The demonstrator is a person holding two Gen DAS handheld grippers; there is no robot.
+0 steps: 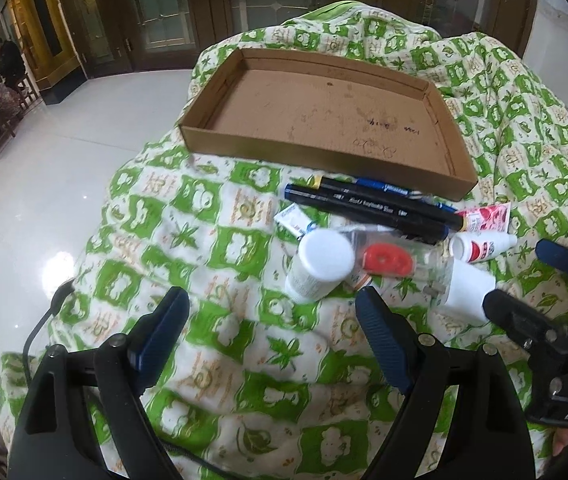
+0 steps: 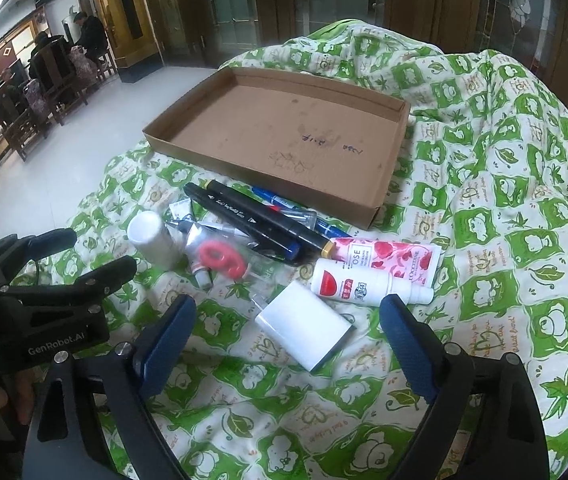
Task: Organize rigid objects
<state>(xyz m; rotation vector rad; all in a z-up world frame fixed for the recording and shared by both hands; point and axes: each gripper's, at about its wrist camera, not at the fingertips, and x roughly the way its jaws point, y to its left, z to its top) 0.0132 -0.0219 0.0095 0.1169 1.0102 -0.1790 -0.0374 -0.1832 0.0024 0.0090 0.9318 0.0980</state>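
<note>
An empty cardboard tray (image 1: 436, 96) (image 2: 398, 120) lies on the green-and-white cloth. In front of it is a heap: black markers (image 1: 368, 210) (image 2: 251, 216), a blue pen (image 2: 284, 202), a capped white bottle (image 1: 320, 264) (image 2: 151, 240), a red tape dispenser (image 1: 384, 260) (image 2: 221, 258), a red-labelled small bottle (image 1: 480, 246) (image 2: 364, 286), a rose-print tube (image 2: 388, 256) and a white charger block (image 1: 468, 288) (image 2: 304, 328). My left gripper (image 1: 271, 300) (image 2: 91, 254) is open just short of the white bottle. My right gripper (image 2: 288, 308) (image 1: 524, 280) is open, with the charger between its fingers, untouched.
The cloth (image 2: 504, 200) bulges in folds to the right of the tray. A glossy white floor (image 1: 43, 200) drops away on the left, with wooden doors (image 1: 171, 8) behind. People sit by chairs at the far left (image 2: 83, 40). A black cable (image 1: 41, 324) hangs beside my left gripper.
</note>
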